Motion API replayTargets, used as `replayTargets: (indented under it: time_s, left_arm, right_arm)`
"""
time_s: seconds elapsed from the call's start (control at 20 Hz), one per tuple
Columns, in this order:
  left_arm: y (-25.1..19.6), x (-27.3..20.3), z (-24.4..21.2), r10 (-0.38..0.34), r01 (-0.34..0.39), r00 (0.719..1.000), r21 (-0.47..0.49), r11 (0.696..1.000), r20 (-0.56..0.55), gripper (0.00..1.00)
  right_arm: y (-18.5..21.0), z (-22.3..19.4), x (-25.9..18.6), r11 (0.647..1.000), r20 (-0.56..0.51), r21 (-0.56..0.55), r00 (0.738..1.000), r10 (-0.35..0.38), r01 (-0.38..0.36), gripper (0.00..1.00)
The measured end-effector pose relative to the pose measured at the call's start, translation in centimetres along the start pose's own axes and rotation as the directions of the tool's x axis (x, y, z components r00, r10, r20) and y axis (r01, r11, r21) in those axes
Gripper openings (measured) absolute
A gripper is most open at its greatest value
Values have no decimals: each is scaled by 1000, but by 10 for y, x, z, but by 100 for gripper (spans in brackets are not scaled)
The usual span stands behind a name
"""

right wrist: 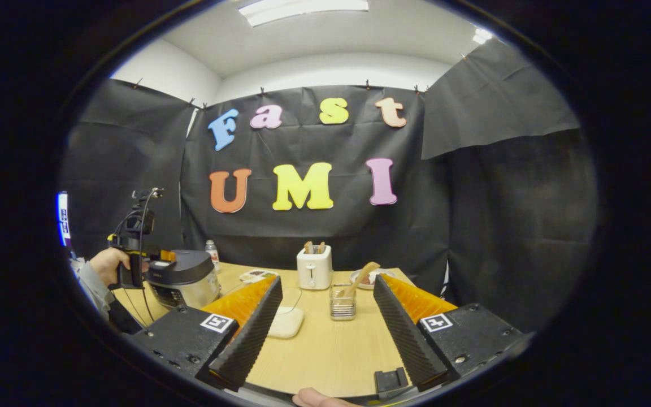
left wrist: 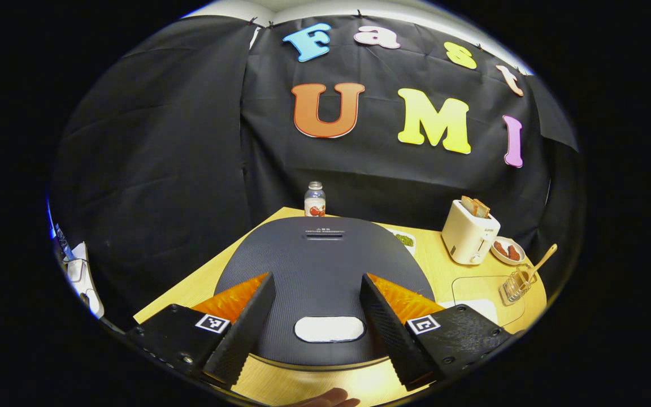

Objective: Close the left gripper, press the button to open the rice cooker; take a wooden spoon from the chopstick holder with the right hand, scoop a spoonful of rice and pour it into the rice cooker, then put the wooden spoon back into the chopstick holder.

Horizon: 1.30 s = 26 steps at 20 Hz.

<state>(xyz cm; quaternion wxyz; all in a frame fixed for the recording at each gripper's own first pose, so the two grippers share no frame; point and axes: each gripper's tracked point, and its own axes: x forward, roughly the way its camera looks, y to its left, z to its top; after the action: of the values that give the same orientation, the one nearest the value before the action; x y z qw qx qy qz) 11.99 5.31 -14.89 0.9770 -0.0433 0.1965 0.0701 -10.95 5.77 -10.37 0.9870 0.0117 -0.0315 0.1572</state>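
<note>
While the dark grey ribbed lid of the rice cooker sits shut in the left gripper view, its pale oval button lies at six o'clock on it, between the left gripper's two fingers, which stand wide apart and hold nothing. At one o'clock from the cooker, a cream toaster carries two slices of bread; just beyond it at three o'clock rests a small white dish of reddish food. At four o'clock from the toaster, the clear wire chopstick holder keeps the wooden spoon leaning out toward two o'clock. A clear bottle with a white cap stands at twelve o'clock behind the lid.

In the right gripper view, the right gripper hangs over the light wooden table with its fingers spread wide and empty. The chopstick holder stands between them at twelve o'clock, with the toaster behind. At nine o'clock a person's hand grips the left gripper's handle against the cooker.
</note>
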Motion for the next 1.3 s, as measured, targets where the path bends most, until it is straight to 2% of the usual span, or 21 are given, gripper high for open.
replayTargets:
  time_s: [0.1,0.25,0.5,0.65,1.15,1.3]
  left_arm:
    - [-4,-11,3,-29,30,999,-23,999,18,98]
    - [0,-32,15,-20,20,998,-11,1000,60,96]
    - [-12,-81,40,-49,50,984,-1,999,170,95]
    - [-27,-102,32,-81,83,979,0,997,186,95]
    - [-37,-184,28,-96,108,938,-16,994,333,95]
    - [-52,-207,28,-134,125,924,48,991,357,95]
  right_arm:
    - [-3,2,2,1000,2,-3,1000,-13,13,100]
    - [-5,1,1,1000,-2,-2,1000,-24,24,100]
    - [-4,-1,2,1000,-14,0,999,-31,31,100]
    - [-9,-2,2,999,-21,-2,999,-42,42,100]
    - [-18,-4,2,998,-30,-6,998,-63,63,100]
    - [-20,-2,0,998,-27,-11,998,-61,60,100]
